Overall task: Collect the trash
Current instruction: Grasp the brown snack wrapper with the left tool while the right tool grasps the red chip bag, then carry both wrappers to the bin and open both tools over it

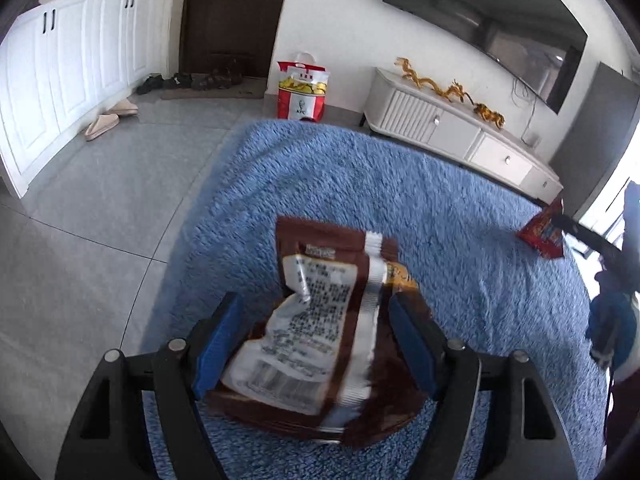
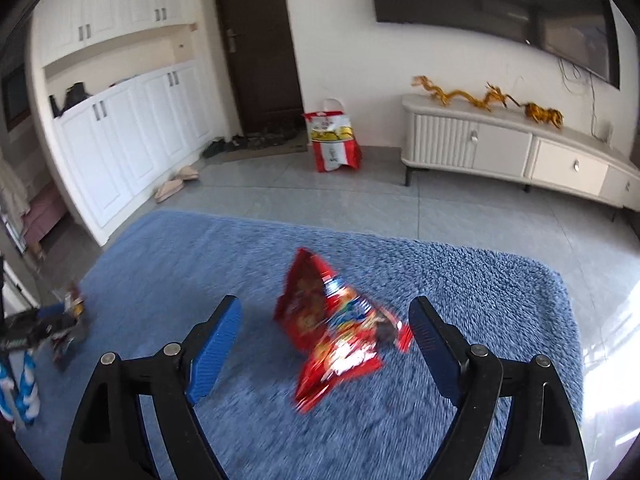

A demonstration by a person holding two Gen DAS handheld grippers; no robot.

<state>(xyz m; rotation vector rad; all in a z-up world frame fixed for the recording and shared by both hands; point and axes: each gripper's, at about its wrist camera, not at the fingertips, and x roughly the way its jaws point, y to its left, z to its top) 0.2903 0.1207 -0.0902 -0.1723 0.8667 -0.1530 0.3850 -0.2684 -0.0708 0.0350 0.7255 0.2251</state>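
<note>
**A:** What is sitting by your left claw?

**B:** I am holding it wide open over the blue rug. The brown wrapper is lying on the rug between the two blue pads; whether either pad is touching it I cannot tell. I am gripping nothing.

**A:** How is that wrapper looking?

**B:** It is lying back side up, creased, showing a white panel of blurred print, a barcode near me and a pale seam strip running along its length. A bit of yellow is peeking out at its right edge.

**A:** And your right claw?

**B:** I am keeping it spread wide too, holding nothing. The red snack bag is lying on the rug between the fingers, nearer the right one, clear of the left pad. It is crumpled, glossy and partly standing up in a peak, blurred in this view.

**A:** Any containers?

**B:** A red-and-white KFC bag is standing on the tiled floor by the dark door, beyond the rug. I cannot tell what is inside it.
</note>
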